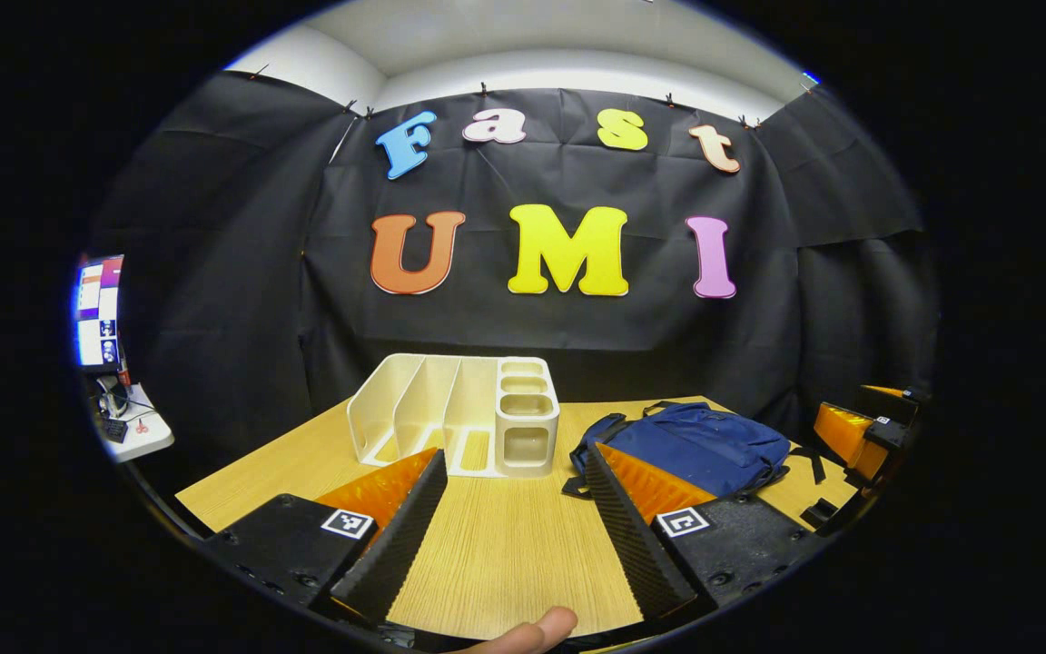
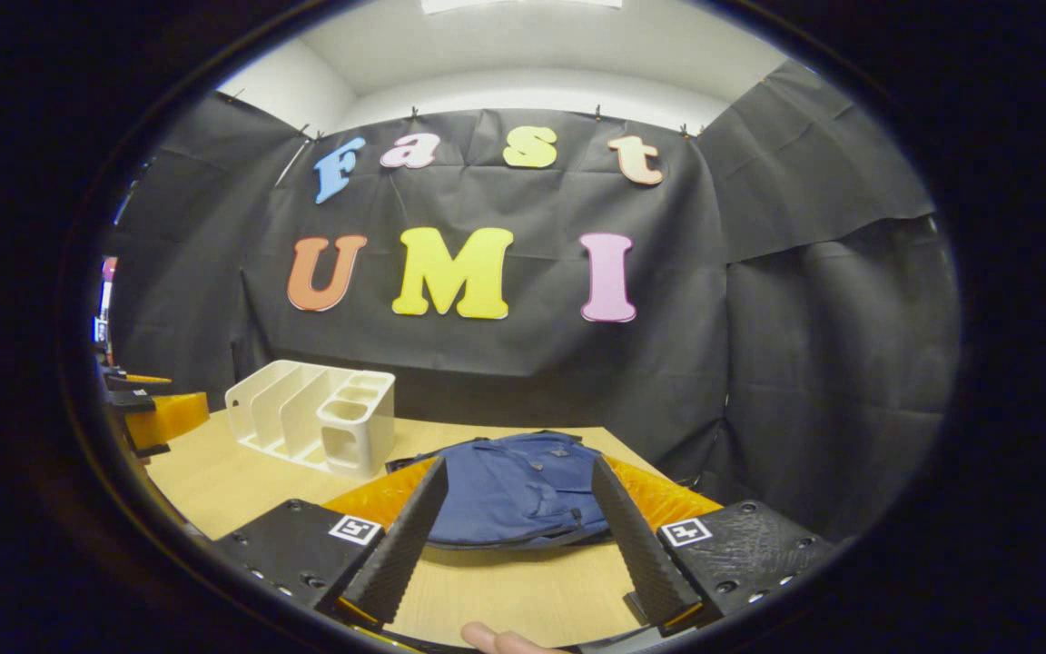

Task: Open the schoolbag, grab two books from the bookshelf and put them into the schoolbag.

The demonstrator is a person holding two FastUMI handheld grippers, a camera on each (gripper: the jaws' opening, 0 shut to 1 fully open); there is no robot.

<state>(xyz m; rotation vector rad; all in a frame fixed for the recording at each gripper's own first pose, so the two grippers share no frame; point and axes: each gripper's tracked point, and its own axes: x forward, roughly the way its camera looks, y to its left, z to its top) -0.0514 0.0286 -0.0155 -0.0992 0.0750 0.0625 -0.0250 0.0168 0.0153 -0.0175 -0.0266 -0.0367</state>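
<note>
Overhead, white ceiling – below, a wooden table (image 1: pixel 496 545) – both grippers' fingers (image 1: pixel 414 522) spread apart, gripping nothing.

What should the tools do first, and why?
Probably move the right tool forward to the bag and look for its zipper. The bag lies flat and looks closed on the table, and both tools are open and holding nothing. The rack looks empty, no books seen in its slots.
</note>
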